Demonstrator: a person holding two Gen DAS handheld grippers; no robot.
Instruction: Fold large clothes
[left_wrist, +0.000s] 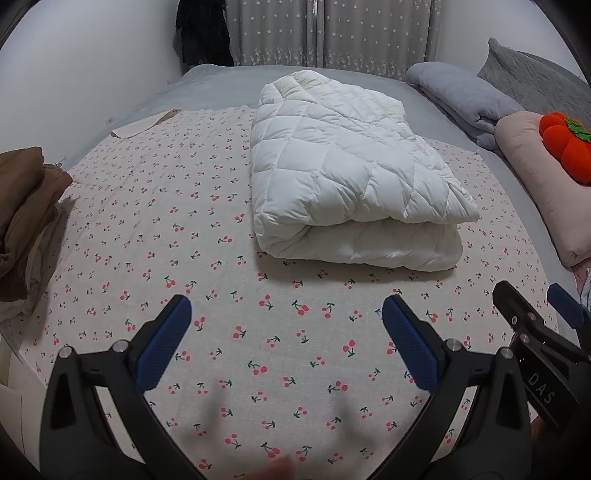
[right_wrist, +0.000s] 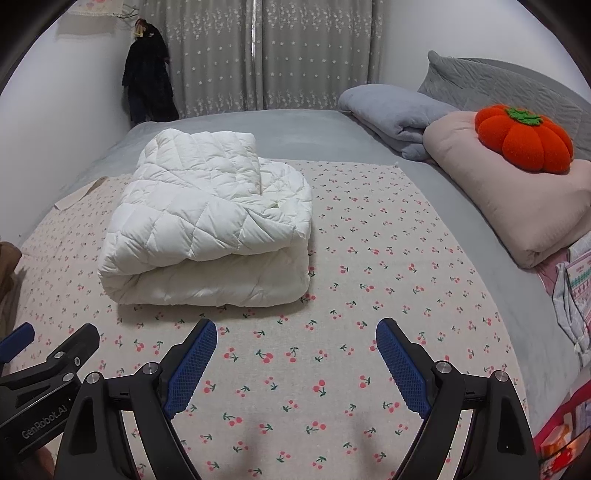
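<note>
A white quilted puffy garment (left_wrist: 351, 181) lies folded into a thick bundle on the cherry-print cloth (left_wrist: 166, 229) that covers the bed. It also shows in the right wrist view (right_wrist: 210, 229), left of centre. My left gripper (left_wrist: 286, 321) is open and empty, held above the cloth just in front of the bundle. My right gripper (right_wrist: 295, 343) is open and empty, beside the left one and in front of the bundle's right end. The right gripper shows at the right edge of the left wrist view (left_wrist: 535, 310); the left one shows at the left edge of the right wrist view (right_wrist: 55, 343).
A brown folded garment pile (left_wrist: 26, 218) sits at the left edge of the bed. A grey rolled blanket (right_wrist: 391, 114), a pink folded blanket (right_wrist: 517, 199) with an orange pumpkin cushion (right_wrist: 524, 138) lie along the right. Grey curtains (right_wrist: 258, 55) and a dark hanging coat (right_wrist: 149, 85) stand behind.
</note>
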